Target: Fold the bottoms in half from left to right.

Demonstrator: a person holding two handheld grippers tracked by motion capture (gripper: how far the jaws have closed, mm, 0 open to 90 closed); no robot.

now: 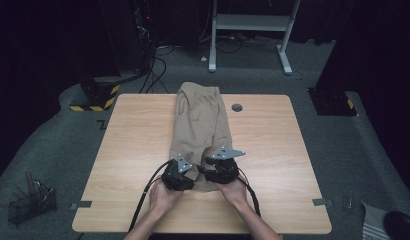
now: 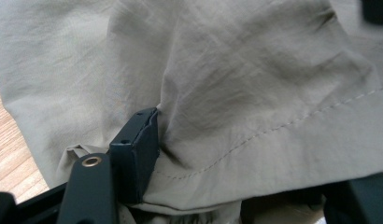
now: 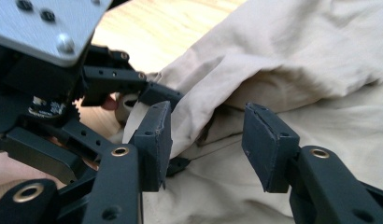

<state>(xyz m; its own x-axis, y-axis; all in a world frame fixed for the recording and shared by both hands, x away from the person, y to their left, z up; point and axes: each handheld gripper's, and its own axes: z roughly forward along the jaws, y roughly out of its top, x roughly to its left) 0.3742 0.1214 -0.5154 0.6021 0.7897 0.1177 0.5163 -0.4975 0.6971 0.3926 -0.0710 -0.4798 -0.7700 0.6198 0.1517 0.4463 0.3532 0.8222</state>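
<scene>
Here two hands hold one hand-held gripper each, side by side at the near hem of one pair of tan shorts (image 1: 199,125) lying lengthwise mid-bench (image 1: 133,150). Left hand-held gripper (image 1: 185,176) has fabric between its jaws, grip unclear; right hand-held gripper (image 3: 206,142) gapes over cloth.

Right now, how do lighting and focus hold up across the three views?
High view: the table and shorts are evenly lit and sharp, the room behind nearly black. Left gripper view: the hem stitching is fairly crisp, the top right corner blurred. Right gripper view: the wood glares pale at the top, near parts are soft, and the right gripper is clear.
</scene>
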